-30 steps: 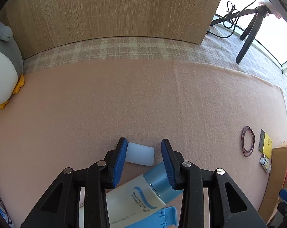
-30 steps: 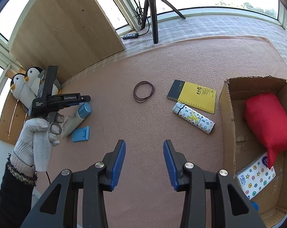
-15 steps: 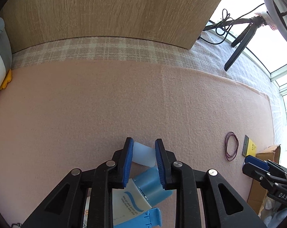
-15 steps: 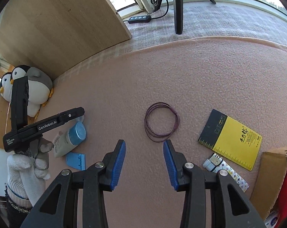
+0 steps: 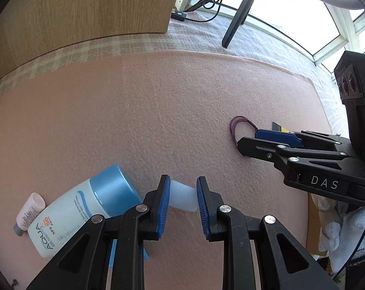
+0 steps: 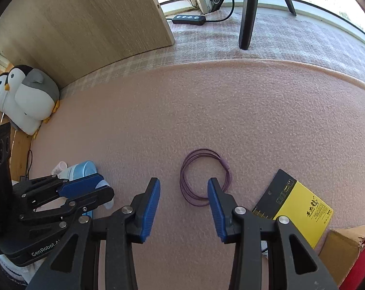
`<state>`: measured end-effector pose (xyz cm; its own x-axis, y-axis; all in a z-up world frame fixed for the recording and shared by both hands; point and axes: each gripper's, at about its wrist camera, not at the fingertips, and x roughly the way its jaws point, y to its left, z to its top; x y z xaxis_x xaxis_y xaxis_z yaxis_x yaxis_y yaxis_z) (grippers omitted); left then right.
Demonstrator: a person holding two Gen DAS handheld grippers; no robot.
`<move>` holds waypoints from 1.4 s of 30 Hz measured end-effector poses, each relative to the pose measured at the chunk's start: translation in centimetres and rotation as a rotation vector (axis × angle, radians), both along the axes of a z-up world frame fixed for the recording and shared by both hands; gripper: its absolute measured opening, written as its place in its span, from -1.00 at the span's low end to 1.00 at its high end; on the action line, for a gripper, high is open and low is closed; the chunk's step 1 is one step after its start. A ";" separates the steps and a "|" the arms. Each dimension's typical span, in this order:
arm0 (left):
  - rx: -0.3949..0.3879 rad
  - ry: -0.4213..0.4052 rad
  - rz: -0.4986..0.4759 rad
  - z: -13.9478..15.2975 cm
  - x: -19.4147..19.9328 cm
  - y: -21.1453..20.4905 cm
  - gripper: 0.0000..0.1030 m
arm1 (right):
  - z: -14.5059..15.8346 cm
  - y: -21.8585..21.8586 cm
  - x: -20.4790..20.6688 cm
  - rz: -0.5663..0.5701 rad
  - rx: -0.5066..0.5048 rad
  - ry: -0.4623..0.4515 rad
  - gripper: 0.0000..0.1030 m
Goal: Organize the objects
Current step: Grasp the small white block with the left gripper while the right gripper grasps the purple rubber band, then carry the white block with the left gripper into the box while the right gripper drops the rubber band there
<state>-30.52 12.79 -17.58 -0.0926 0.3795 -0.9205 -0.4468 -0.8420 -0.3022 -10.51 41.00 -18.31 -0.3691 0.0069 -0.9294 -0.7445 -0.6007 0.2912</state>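
1. the left gripper (image 5: 182, 197) is pointing steeply down at the pink mat (image 5: 158, 101), its blue pads clamping a small translucent white cap (image 5: 183, 198) between them, just right of the sunscreen tube.
2. the sunscreen tube (image 5: 80, 215), white with a blue cap and "aqua" print, is lying tilted on the mat; it is serving as the landmark here.
3. a small pale pink tube (image 5: 28, 211) is lying just left of the sunscreen tube, touching or nearly touching it; its lower end is hard to make out.
4. a flat blue piece (image 5: 113, 251) is peeking out below the sunscreen tube, mostly hidden by the left gripper's frame.
5. the right gripper (image 6: 183, 201) is also aiming steeply down, well to the right of the sunscreen tube, its jaws standing apart and gripping nothing.
6. the purple cord loop (image 6: 204, 176) is lying on the mat under the right gripper; its right fingertip is overlapping the loop's lower edge, and contact is unclear.
7. the yellow and black notebook (image 6: 301, 207) is lying farther right of the sunscreen tube, beyond the loop, partly covered by the right gripper.
8. the cardboard box (image 6: 344, 246) is cut off at the frame corner, something red showing inside.
9. a white-gloved hand (image 5: 346, 229) is holding the right gripper, only partly visible.
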 end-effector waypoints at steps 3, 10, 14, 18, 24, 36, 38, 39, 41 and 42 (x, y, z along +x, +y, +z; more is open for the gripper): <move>-0.002 0.000 0.003 -0.2 1.2 -0.4 -0.53 | -0.5 -0.4 -1.0 0.045 0.032 -0.041 -0.31; -0.009 0.014 0.002 0.2 3.7 -1.9 -0.53 | -1.3 -2.2 -3.1 0.163 0.190 -0.165 -0.47; 0.004 0.017 0.026 0.5 4.9 -3.1 -0.53 | -1.3 -2.6 -3.2 0.178 0.222 -0.164 -0.79; 0.016 0.025 0.055 0.8 6.5 -4.6 -0.53 | -1.2 -1.9 -2.5 0.127 0.166 -0.125 -0.94; 0.042 0.031 0.092 0.6 8.6 -5.2 -0.53 | -0.6 -3.6 0.1 0.079 0.056 -0.019 -0.94; -0.002 0.060 0.017 0.2 13.9 -4.5 -0.53 | 1.0 -13.7 5.1 0.076 0.015 0.064 -0.94; -0.011 0.073 -0.004 0.2 14.8 -4.0 -0.53 | 1.0 -14.4 6.3 0.061 0.018 0.074 -0.94; -0.019 0.080 -0.015 0.1 15.3 -3.8 -0.53 | 1.0 -14.9 6.6 0.053 0.019 0.078 -0.94; -0.031 0.083 -0.037 -0.1 16.2 -3.4 -0.53 | 1.1 -15.8 7.7 0.033 0.015 0.087 -0.94; -0.031 0.079 -0.047 -0.1 16.9 -3.3 -0.53 | 1.1 -16.1 8.2 0.021 0.013 0.091 -0.94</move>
<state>-13.67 9.48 -17.65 -0.1478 0.3563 -0.9226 -0.5075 -0.8280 -0.2385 -2.29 24.90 -17.21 -0.4518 0.0100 -0.8921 -0.7025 -0.6203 0.3488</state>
